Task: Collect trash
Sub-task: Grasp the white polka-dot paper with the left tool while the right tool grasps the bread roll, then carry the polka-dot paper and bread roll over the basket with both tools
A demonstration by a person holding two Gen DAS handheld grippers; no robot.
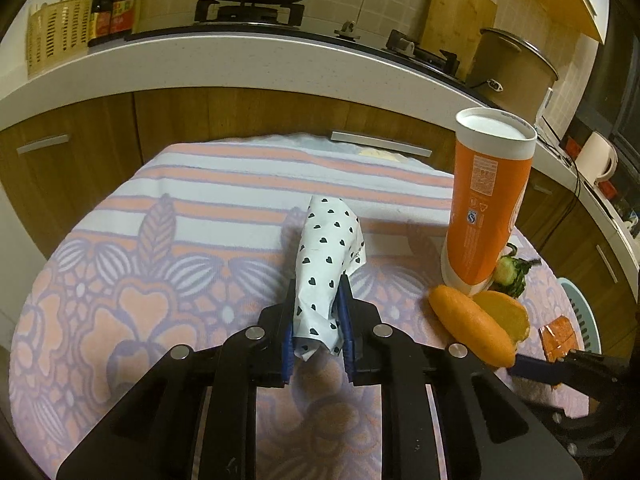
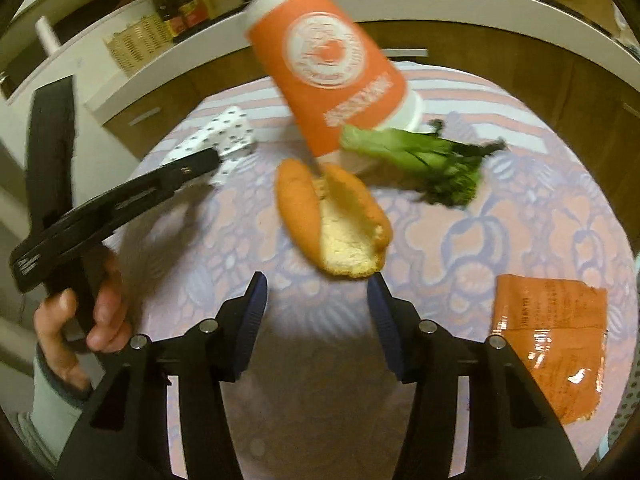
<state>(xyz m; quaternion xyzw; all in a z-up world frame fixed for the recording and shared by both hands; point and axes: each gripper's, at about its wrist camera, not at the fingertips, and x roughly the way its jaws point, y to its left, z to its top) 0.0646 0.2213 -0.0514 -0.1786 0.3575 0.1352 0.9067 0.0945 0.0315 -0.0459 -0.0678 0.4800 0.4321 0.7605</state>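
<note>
The left tongs [image 1: 318, 322] are clamped on a crumpled paper [image 1: 326, 268], white with small dark hearts, creased and rolled into a rough tube. Its long axis runs from the blue pads away toward the far edge of the desk [image 1: 120, 280], the far end tilted slightly right and lifted off the cloth. The cloth is a soft woven cover with peach and lavender stripes and flower shapes.

To the right stands an orange cup [image 1: 486, 208], tall and smooth, upside down with its white base up. Near it lies a torn bread roll [image 1: 478, 326], orange crust, long axis slanting near-right. A leafy green stalk [image 1: 510, 270] peeks from behind the cup.

The right wrist view shows the left hand [image 2: 78, 320] on its black handle at the far left, with the same paper [image 2: 224, 132] pinched at the tip. It also shows the roll [image 2: 334, 222] split open with a pale crumbly inside, the whole stalk [image 2: 420, 160], and a flat shiny orange wrapper [image 2: 548, 344] with a torn edge at the right. The right tongs [image 2: 316, 284] stand apart, empty, just short of the near end of the roll. The left wrist view alone shows the stove and wok on the kitchen counter behind.
</note>
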